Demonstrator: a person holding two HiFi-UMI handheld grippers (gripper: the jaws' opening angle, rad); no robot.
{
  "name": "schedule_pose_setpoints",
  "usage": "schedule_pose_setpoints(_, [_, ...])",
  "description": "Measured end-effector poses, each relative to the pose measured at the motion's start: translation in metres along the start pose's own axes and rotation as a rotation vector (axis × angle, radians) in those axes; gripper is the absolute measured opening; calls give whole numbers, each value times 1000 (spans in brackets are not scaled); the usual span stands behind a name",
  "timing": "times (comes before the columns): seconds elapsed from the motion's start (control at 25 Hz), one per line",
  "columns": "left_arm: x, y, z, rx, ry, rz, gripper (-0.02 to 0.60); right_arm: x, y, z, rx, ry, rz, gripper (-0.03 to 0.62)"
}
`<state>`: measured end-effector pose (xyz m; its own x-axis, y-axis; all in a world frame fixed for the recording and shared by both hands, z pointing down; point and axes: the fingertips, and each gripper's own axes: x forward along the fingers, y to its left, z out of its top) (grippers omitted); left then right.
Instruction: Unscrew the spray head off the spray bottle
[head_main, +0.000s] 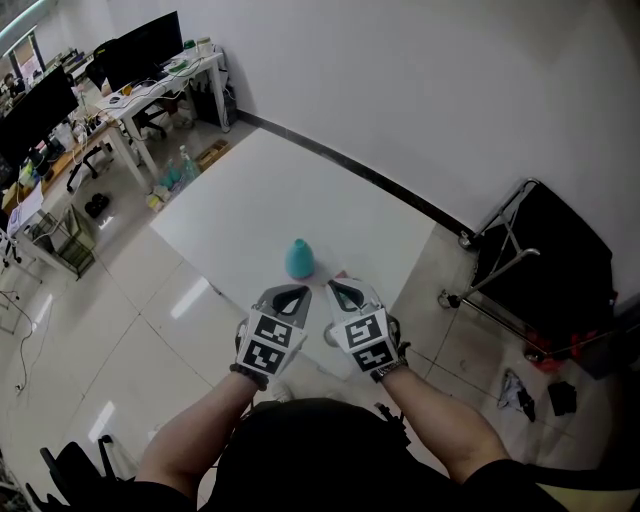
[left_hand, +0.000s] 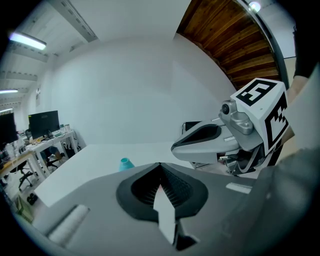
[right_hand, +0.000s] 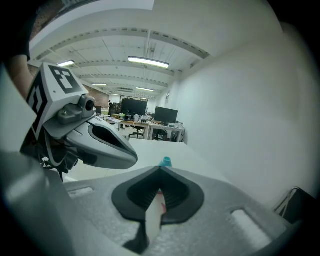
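The teal spray bottle (head_main: 298, 258) stands upright on the white desk (head_main: 260, 190) at mid-frame, just above the left tool (head_main: 290, 298) and right tool (head_main: 346, 293), both closed tight on nothing. It looks light, smooth and easily tipped, so I would hold the round belly with one tool and the narrow neck with the other. I cannot make out a spray head on it.

Teal spray bottle (head_main: 299, 258) stands upright on the white table (head_main: 280, 190), near its front corner. Left gripper (head_main: 290, 292) and right gripper (head_main: 345, 290) sit side by side, just short of the bottle.
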<state>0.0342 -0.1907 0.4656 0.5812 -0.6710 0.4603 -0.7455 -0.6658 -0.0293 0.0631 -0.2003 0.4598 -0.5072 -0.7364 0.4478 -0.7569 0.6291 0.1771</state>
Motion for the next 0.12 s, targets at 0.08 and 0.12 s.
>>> schedule_pose_setpoints(0.08, [0,1,0,1,1,0,17,0,0,0,0,0,0,-9])
schedule_pose_setpoints(0.12, [0,1,0,2,2,-1,17,1,0,1,0,0,1,-9])
